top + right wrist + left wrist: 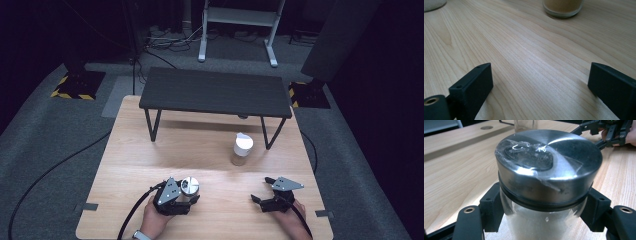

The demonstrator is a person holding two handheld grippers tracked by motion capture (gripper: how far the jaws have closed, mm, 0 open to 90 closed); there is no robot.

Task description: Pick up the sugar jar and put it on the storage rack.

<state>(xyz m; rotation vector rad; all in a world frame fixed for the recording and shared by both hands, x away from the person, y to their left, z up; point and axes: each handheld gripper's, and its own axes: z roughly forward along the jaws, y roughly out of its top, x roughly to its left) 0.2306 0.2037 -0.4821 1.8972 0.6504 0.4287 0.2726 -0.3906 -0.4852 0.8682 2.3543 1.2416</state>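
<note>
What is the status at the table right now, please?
Left gripper shut on metal-lidded jar. Right gripper open, jaws wide over bare wooden table. White-lidded jar stands apart ahead; nothing in between.

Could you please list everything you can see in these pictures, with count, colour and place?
steel-lidded jar: one, clear glass, silver lid, near left of table, between the left jaws
white-lidded jar: one, tan contents, mid table right
wooden table: one, light wood
low bench: one, black, far end of table
white stand: one, on floor behind
left gripper: one, black, shut on jar
right gripper: one, black, open, near right
</note>
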